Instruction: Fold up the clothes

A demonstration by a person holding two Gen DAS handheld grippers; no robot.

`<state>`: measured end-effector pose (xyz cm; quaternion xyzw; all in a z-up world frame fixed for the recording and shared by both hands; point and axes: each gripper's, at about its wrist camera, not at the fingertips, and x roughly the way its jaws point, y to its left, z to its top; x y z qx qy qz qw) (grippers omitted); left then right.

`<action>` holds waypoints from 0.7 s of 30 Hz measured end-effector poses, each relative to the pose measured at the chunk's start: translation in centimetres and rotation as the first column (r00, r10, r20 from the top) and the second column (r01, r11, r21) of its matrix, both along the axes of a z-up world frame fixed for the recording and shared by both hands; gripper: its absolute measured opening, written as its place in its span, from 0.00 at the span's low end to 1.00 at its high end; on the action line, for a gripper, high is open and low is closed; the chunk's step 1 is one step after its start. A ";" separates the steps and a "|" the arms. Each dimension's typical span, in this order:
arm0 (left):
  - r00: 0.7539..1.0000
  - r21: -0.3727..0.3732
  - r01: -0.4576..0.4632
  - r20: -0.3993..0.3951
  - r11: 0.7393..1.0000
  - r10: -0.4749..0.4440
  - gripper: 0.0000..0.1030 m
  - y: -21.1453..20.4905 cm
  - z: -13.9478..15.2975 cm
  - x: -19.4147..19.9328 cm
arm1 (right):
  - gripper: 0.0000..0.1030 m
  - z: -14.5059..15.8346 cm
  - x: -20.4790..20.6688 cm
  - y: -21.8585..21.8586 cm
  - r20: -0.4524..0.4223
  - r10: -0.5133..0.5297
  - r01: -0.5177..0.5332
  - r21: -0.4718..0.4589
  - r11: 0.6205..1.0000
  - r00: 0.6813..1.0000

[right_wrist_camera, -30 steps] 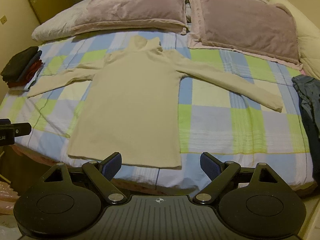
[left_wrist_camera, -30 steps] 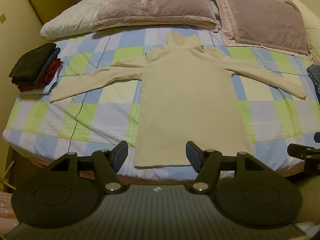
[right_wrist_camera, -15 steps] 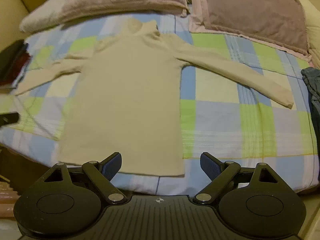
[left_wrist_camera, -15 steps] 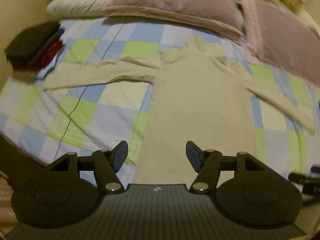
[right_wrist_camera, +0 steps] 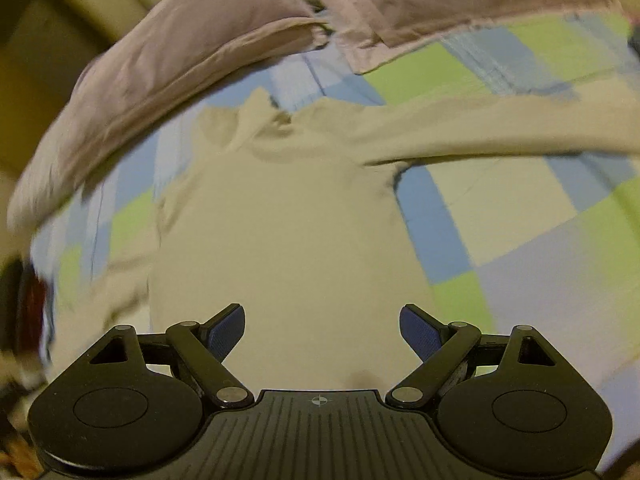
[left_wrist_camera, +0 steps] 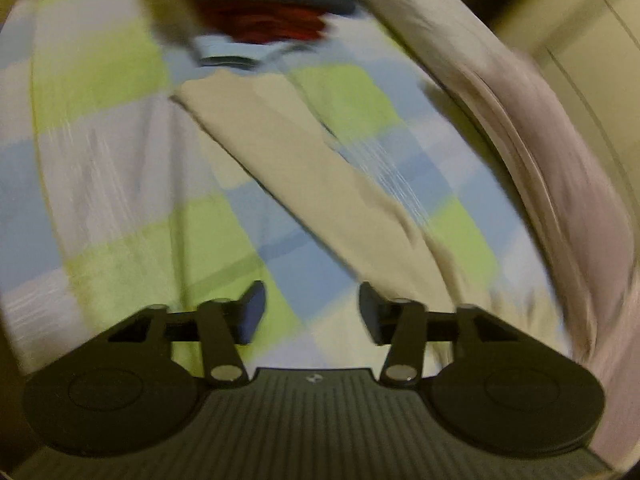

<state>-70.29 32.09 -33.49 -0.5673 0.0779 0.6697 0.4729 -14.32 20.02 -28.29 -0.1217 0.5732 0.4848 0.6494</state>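
A cream turtleneck top (right_wrist_camera: 288, 220) lies flat and face up on the checked bedsheet (right_wrist_camera: 520, 208), its collar toward the pillows and both sleeves spread out. My right gripper (right_wrist_camera: 322, 332) hovers open low over the top's body, nothing between its fingers. In the left wrist view, the top's left sleeve (left_wrist_camera: 304, 168) runs diagonally away from me, its cuff near a stack of clothes. My left gripper (left_wrist_camera: 312, 312) is open just over the sheet beside the sleeve's near end, holding nothing. This view is motion-blurred.
Mauve pillows (right_wrist_camera: 208, 52) line the head of the bed, seen along the right edge in the left wrist view as pillows (left_wrist_camera: 520, 128). A folded stack of dark and red clothes (left_wrist_camera: 264, 12) sits at the bed's left edge past the cuff.
Both grippers have swung in from the foot of the bed and dropped low. The left has turned toward the left sleeve, the right has closed in over the top's body. Both remain open.
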 end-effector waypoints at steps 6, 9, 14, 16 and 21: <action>0.970 0.040 -0.220 0.112 0.975 0.214 0.31 4.0 -5.4 -6.7 | 0.85 -4.6 -0.4 3.5 -0.112 -0.077 0.082 0.040 0.996 0.991; 0.939 0.055 -0.317 0.161 0.947 0.305 0.31 5.7 -7.8 -9.9 | 0.85 -6.7 -1.2 4.1 -0.132 -0.091 0.097 0.037 0.995 0.987; 0.901 0.096 -0.404 0.215 0.910 0.378 0.30 5.8 -9.4 -11.9 | 0.85 -8.6 -2.5 4.9 -0.133 -0.081 0.081 -0.004 0.997 0.988; 0.892 0.108 -0.424 0.224 0.899 0.393 0.30 5.6 -9.9 -12.2 | 0.85 -8.7 -2.8 5.2 -0.121 -0.059 0.058 -0.013 0.998 0.991; 0.860 0.152 -0.481 0.274 0.864 0.430 0.29 4.9 -10.9 -12.2 | 0.85 -9.0 -2.8 5.9 -0.089 -0.025 0.023 -0.013 1.000 0.996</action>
